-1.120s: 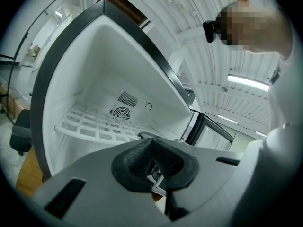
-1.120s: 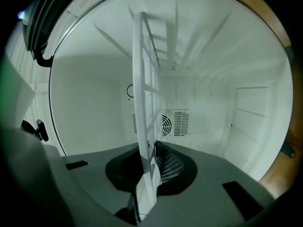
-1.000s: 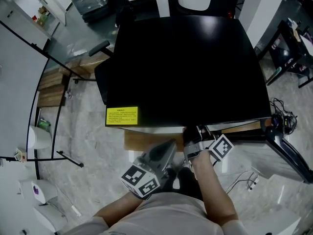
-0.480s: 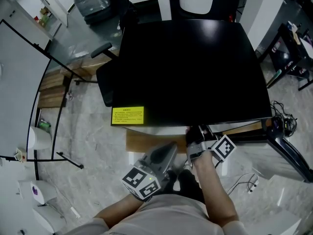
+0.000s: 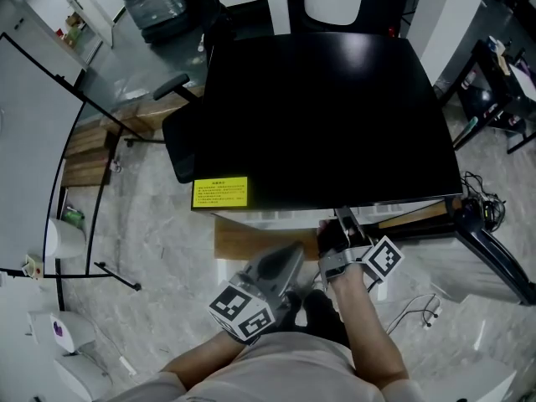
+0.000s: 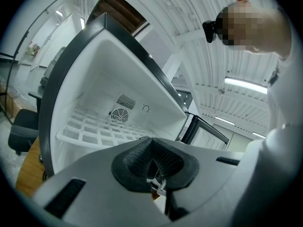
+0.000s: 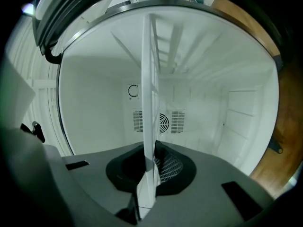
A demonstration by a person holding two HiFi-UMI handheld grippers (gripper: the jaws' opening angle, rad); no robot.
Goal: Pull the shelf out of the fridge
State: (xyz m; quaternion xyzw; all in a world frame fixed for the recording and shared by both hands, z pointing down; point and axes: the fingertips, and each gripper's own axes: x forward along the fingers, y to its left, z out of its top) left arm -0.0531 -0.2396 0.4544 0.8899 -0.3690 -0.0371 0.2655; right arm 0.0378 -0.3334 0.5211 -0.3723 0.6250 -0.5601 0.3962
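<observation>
**Left gripper** (image 6: pixel 153 170): its fingers are pressed together with nothing between them. It is held low in front of the fridge (image 5: pixel 318 115), apart from it and beside the person's body.

**Right gripper** (image 7: pixel 148 168): it is at the cabinet's open front. Its ribbed pads (image 7: pixel 169 167) pinch the front edge of the shelf (image 7: pixel 150 103).

**Shelf**
- It is a thin white plastic lattice of square cells with a rounded front rail.
- It sits inside the fridge cavity, low in the compartment.
- In the right gripper view it shows edge-on, as a narrow white blade. It runs from the jaws back toward the rear wall.
- In the left gripper view the front rail spans the cavity from side wall to side wall.
- The head view probably shows the rail as the pale strip under the black top. Whether it stands past the cabinet front cannot be read there.

**Room for moving**
- Smooth white walls flank the shelf on both sides, with open cavity above it.
- A dark frame edges the opening.
- A wooden board (image 5: pixel 251 241) lies on the floor below the front.
- A dark office chair (image 5: pixel 180 141) stands just beside the fridge's left flank.

**Rear wall**: it carries a round fan grille (image 7: pixel 162 122).
</observation>
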